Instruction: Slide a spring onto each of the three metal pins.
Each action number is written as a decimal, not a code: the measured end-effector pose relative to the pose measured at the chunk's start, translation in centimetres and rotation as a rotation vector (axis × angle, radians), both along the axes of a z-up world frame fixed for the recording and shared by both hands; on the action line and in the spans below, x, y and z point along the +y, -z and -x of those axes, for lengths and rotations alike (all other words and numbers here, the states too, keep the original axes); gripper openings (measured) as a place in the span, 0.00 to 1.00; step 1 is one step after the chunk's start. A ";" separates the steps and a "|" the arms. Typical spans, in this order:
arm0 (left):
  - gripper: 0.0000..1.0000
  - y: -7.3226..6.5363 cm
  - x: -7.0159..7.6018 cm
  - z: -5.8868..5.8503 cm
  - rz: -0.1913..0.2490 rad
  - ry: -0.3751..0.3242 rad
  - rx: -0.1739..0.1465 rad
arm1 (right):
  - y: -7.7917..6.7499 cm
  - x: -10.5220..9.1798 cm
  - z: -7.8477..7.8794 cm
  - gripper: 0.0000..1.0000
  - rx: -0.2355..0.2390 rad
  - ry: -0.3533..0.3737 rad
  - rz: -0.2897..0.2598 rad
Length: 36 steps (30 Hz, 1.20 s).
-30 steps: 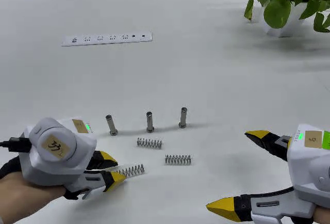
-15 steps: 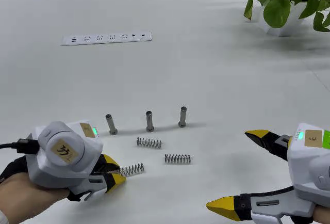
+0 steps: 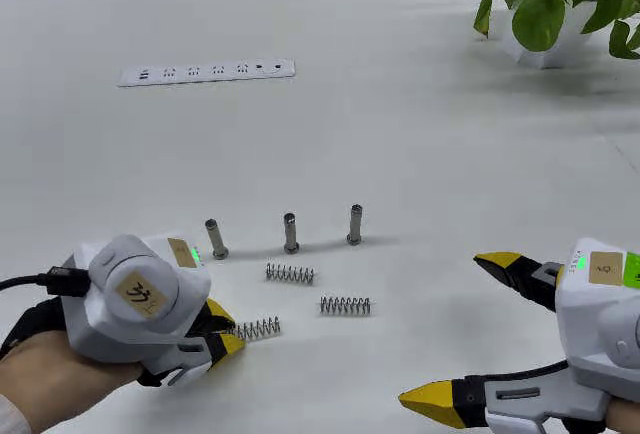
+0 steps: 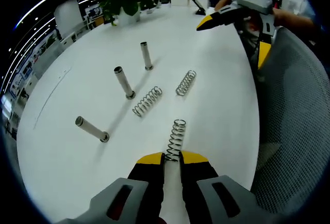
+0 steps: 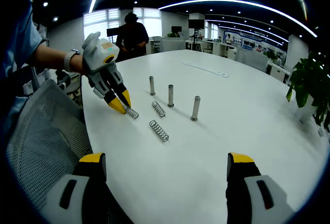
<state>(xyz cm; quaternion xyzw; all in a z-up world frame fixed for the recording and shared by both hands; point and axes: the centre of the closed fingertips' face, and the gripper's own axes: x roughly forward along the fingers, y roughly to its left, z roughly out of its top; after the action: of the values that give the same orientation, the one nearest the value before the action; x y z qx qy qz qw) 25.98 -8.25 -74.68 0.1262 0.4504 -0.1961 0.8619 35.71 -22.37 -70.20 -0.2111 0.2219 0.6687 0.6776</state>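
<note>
As the left gripper (image 4: 172, 158) has closed, its jaws pinch a spring (image 4: 176, 133).

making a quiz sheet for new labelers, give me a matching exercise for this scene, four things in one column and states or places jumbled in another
1. left yellow-tipped gripper
2. right yellow-tipped gripper
3. middle grey metal pin
4. long white power strip

a. lying flat far back on the white table
b. jaws shut on one end of a coiled wire spring
c. standing upright, no spring on it
d. jaws wide apart, holding nothing

Pairs: 1-b, 2-d, 3-c, 4-a
</note>
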 end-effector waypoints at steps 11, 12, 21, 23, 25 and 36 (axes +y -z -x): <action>0.10 0.1 0.4 -0.1 0.056 -0.048 -0.021 | -0.1 0.2 0.3 0.99 -0.001 -0.018 0.002; 0.10 0.1 0.4 -0.1 0.060 -0.054 -0.026 | 0.0 0.3 0.4 0.98 -0.002 -0.024 0.004; 0.10 -1.6 -0.1 -0.6 0.129 -0.090 -0.100 | -0.5 1.2 1.3 0.96 0.018 -0.067 -0.003; 0.10 -2.2 -0.2 -0.7 0.149 -0.097 -0.122 | -0.7 1.5 1.5 0.96 0.017 -0.082 -0.005; 0.10 -2.8 -0.5 -0.9 0.167 -0.084 -0.146 | -1.0 1.9 1.6 0.94 0.026 -0.096 -0.008; 0.10 -5.0 -2.2 -1.3 0.240 -0.031 -0.242 | -2.8 3.8 3.0 0.74 0.079 -0.206 -0.029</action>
<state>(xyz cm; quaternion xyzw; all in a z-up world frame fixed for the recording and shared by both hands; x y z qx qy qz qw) 27.26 -10.48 -69.72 0.0382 0.3183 -0.2185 0.9217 32.72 -18.58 -67.40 -0.1965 0.2157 0.7456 0.5991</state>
